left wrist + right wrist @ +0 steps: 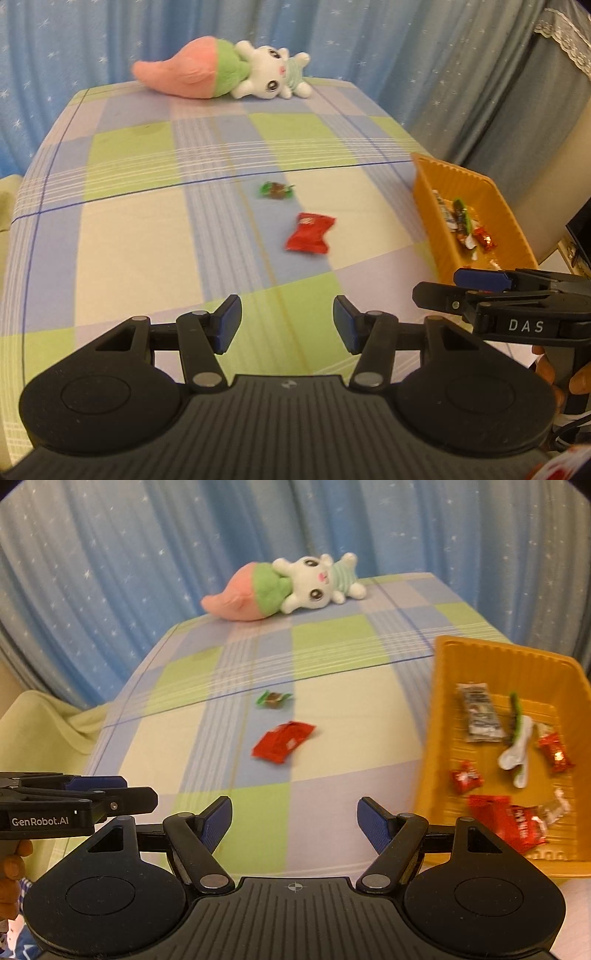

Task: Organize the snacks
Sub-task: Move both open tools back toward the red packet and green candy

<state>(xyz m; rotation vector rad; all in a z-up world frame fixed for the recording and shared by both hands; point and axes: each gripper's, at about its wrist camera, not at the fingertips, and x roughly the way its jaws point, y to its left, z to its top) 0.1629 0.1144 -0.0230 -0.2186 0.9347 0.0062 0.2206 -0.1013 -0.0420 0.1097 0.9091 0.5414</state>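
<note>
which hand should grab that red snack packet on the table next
Probably the left. The red packet lies nearly straight ahead of the open left tool, while the right tool, also open and empty, sits beside the orange basket, handier for drop-offs. It is close, though.

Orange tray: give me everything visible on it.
The orange tray looks like thin ribbed plastic, rectangular, with tall outward-sloping walls and an open top. It sits upright on the checked tablecloth at the table's right side, near the edge. Inside lie several wrapped snacks: red packets, a grey packet, a green-and-white one. The right gripper is open and empty just left of its near corner; whether they touch is unclear.
</note>
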